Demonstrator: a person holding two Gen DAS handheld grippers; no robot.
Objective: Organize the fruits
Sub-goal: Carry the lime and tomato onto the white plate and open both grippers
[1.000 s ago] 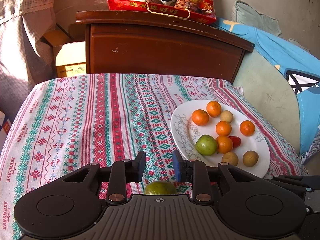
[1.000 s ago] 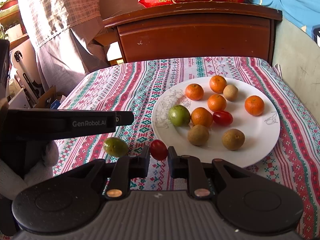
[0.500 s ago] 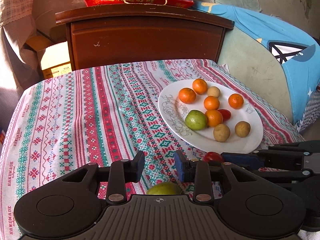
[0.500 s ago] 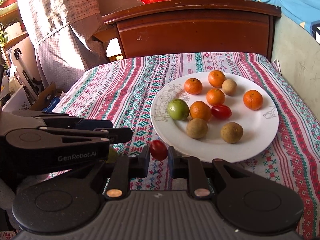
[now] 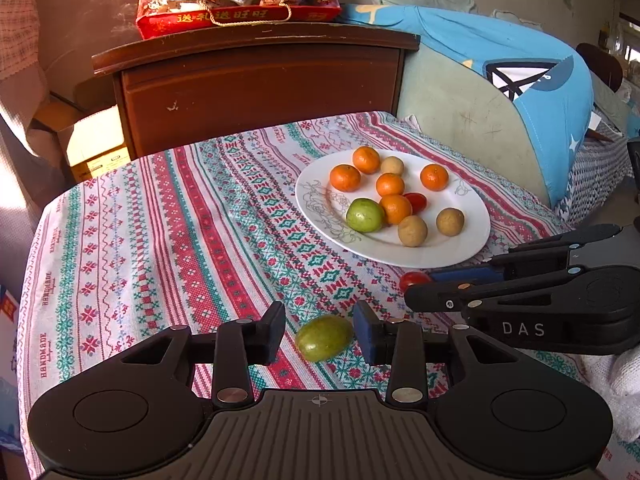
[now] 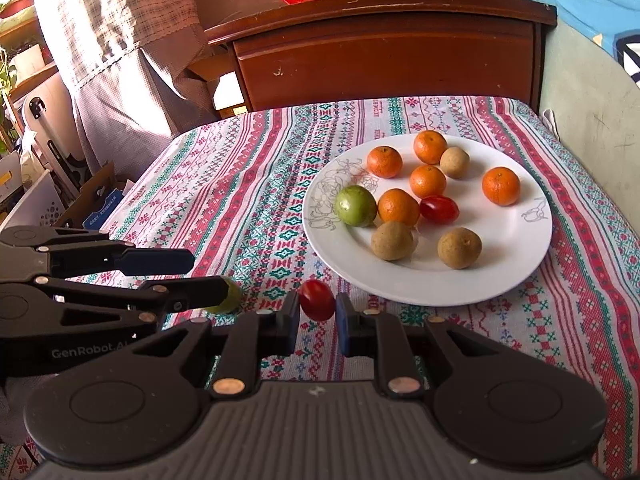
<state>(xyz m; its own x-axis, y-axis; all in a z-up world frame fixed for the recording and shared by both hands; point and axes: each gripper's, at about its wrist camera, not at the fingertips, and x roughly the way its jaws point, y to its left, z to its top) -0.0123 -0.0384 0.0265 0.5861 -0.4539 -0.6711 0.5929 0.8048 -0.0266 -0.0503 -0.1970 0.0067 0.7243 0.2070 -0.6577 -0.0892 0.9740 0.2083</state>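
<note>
Sunlit wooden cabinet [image 5: 256, 80], checked curtain [image 6: 116, 40]

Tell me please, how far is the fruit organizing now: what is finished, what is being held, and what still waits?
Looks done: the white plate carries ten fruits, among them five oranges and a green fruit. In hand: the right gripper pinches a cherry tomato just short of the plate. Left: the green oval fruit lies on the tablecloth between the open fingers of the left gripper, not yet gripped.
</note>
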